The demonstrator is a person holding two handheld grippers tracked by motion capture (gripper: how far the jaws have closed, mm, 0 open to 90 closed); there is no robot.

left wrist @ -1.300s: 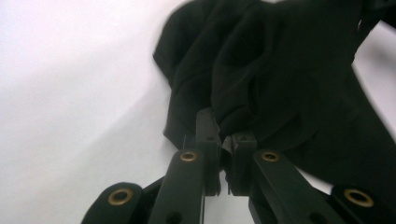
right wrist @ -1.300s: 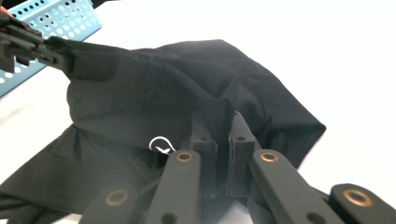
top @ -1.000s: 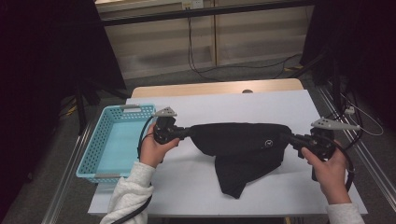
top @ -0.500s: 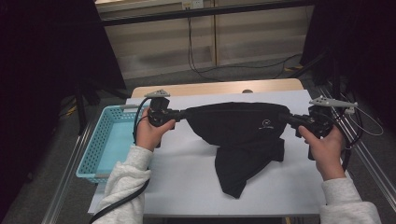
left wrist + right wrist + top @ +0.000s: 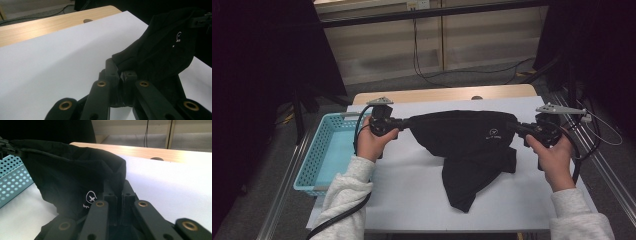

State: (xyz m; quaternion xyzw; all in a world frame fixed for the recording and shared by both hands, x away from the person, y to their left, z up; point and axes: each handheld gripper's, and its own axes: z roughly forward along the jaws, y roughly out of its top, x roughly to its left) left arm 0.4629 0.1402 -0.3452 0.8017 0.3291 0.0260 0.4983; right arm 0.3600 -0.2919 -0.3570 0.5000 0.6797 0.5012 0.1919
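White table below, black garment hangs stretched between left gripper and right gripper, fingers pinching its ends.

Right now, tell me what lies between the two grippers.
In the high view, the black garment spans from the left gripper to the right gripper, both clamped on its upper corners, its lower part draped on the white table.

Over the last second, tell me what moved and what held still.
Both grippers, the left gripper and right gripper, carried the black garment toward the table's far edge and lifted it, so more cloth hangs off the white table. Both grips stayed clamped on its top corners; the blue basket kept its place.
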